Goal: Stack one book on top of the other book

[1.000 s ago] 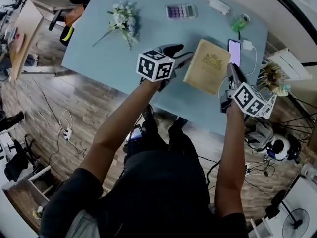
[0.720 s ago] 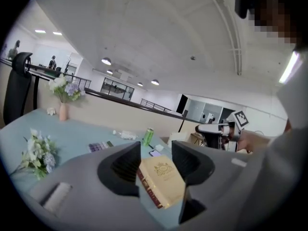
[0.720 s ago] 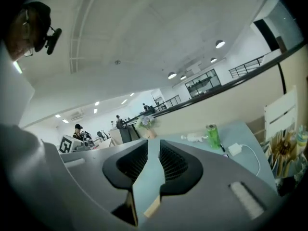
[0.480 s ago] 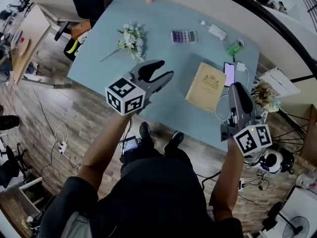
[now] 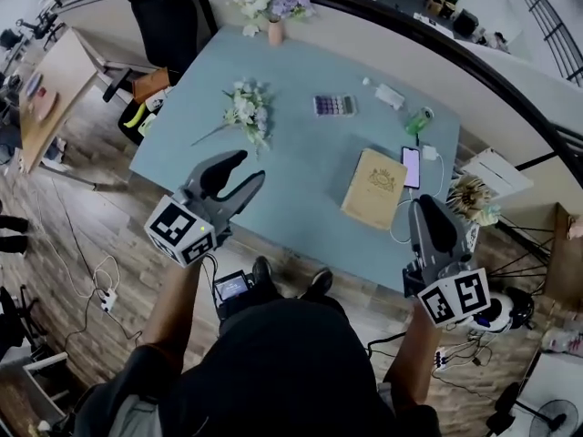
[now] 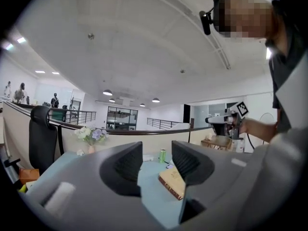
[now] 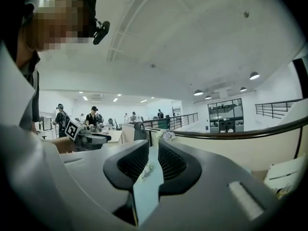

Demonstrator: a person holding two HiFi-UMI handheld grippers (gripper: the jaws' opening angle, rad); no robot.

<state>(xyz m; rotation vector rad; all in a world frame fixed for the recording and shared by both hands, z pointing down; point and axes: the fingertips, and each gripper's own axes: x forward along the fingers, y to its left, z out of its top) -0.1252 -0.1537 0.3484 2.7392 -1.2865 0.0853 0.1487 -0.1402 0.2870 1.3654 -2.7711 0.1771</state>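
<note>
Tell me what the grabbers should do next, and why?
Probably just lower both and rest, I think. The left gripper is open and empty, and the right gripper is barely apart and empty. Both are away from the book. Only that one tan book shape shows, with no loose one beside it, so nothing seems left to lift.

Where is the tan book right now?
In the head view, the tan book lies on the blue table near its front right edge, directly left of the phone.
</note>
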